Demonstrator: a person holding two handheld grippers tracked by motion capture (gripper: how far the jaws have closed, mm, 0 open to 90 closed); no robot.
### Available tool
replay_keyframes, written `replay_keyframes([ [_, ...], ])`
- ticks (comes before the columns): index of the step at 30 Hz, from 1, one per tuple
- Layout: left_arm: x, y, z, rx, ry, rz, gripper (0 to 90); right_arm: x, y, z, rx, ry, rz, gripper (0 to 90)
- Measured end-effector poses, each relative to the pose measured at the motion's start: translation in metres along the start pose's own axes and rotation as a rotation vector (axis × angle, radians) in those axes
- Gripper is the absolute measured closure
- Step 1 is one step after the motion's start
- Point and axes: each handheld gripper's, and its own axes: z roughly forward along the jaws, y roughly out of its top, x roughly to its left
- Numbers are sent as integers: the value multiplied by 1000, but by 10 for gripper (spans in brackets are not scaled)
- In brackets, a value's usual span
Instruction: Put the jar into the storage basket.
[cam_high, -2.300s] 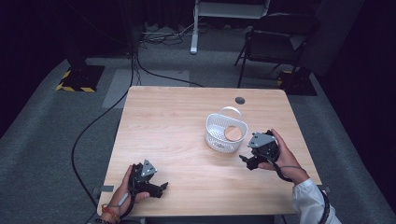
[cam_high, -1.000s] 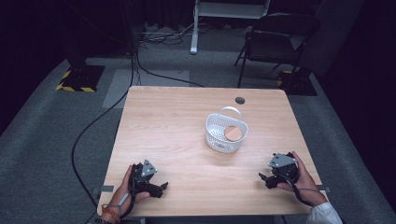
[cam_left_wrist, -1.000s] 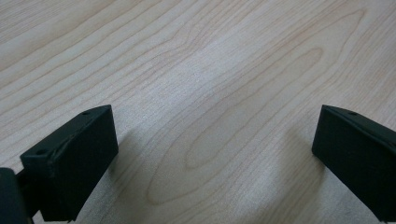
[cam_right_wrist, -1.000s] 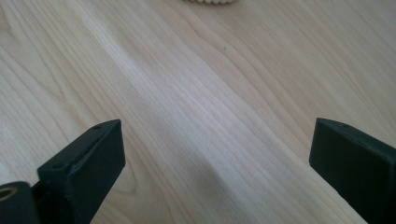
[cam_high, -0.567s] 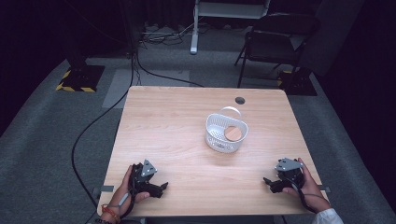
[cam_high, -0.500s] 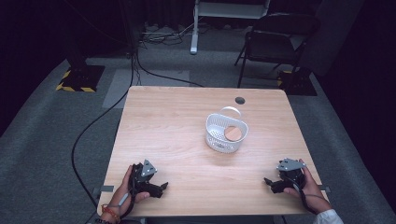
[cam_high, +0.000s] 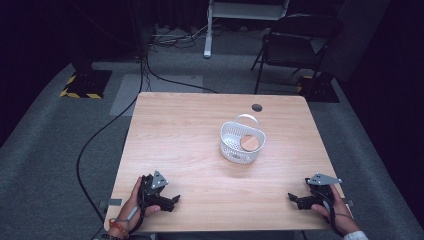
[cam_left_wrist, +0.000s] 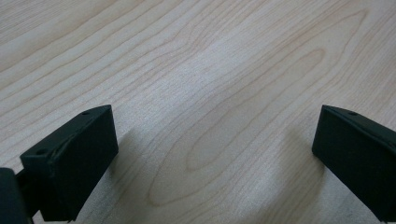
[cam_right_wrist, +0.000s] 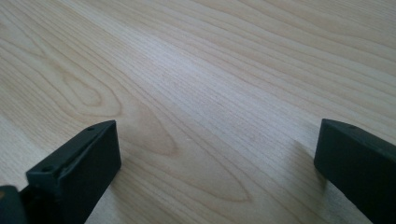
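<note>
Both grippers (cam_high: 170, 202) (cam_high: 295, 200) rest wide open, empty; your light, stiff white basket (cam_high: 235, 150) lifts best by its handle (cam_high: 247, 118).

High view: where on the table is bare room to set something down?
Most of the table is bare: the whole left half, and the front strip between the left gripper and the right gripper. The white basket, holding a round brown thing, takes the right middle.

Basket (cam_high: 242, 145) right of centre on table (cam_high: 190, 130), disc (cam_high: 249, 143) inside it, chair (cam_high: 295, 37) behind table.
</note>
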Motion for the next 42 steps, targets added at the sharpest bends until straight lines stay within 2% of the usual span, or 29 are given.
replay_keyframes([
  [42, 0, 0, 0, 0, 0, 0, 0, -1, -1, 1, -13, 0, 5, 0],
])
